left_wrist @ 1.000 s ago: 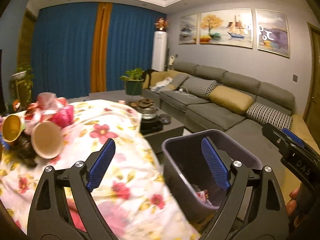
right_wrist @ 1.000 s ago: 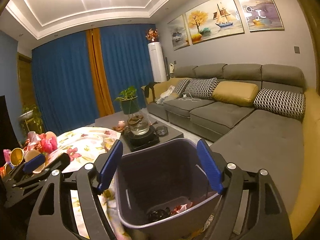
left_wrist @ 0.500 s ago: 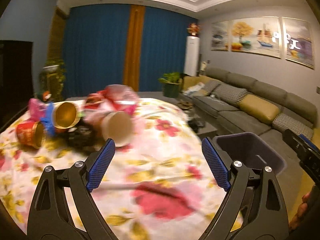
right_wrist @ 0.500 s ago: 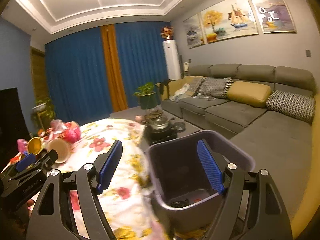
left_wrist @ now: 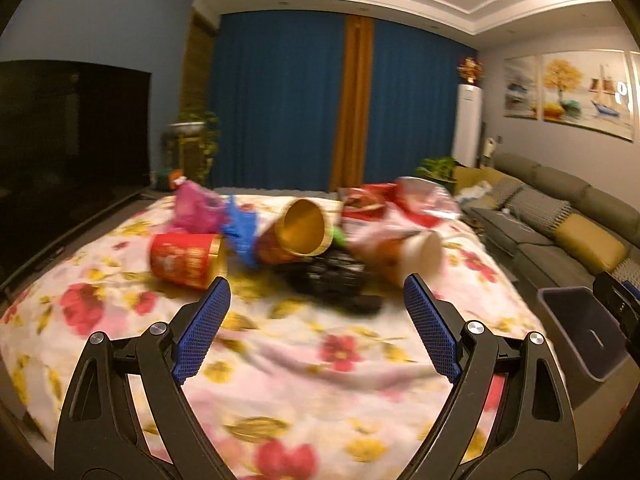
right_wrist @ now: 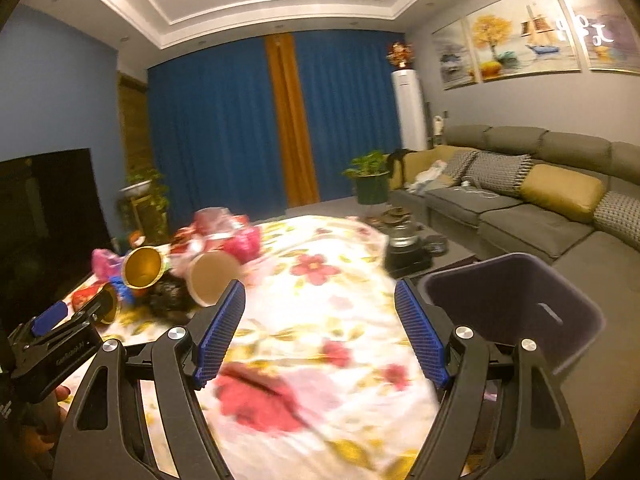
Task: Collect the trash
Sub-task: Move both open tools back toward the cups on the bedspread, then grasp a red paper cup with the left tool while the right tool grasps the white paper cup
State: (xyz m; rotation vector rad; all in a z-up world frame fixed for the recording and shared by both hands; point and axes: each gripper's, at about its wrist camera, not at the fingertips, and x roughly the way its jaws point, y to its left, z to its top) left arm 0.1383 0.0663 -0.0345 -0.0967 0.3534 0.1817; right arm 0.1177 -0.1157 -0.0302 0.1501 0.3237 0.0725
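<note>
Both units empty: left hand-held gripper [left_wrist: 316, 312] stands wide apart, right hand-held gripper [right_wrist: 320, 320] likewise wide. Trash pile [left_wrist: 296, 236] of tipped paper cups and crumpled wrappers lies near the far edge of the floral-clothed table [left_wrist: 320, 380]. Dark waste bin [right_wrist: 516, 312] stands beside the table's right edge.

Home living room: sectional sofa [right_wrist: 520, 208], television [left_wrist: 72, 132], curtains [right_wrist: 240, 120], wall paintings [right_wrist: 516, 48].

Black gripper [left_wrist: 316, 300] frames, blue textured pads [left_wrist: 200, 332], silver screws.
</note>
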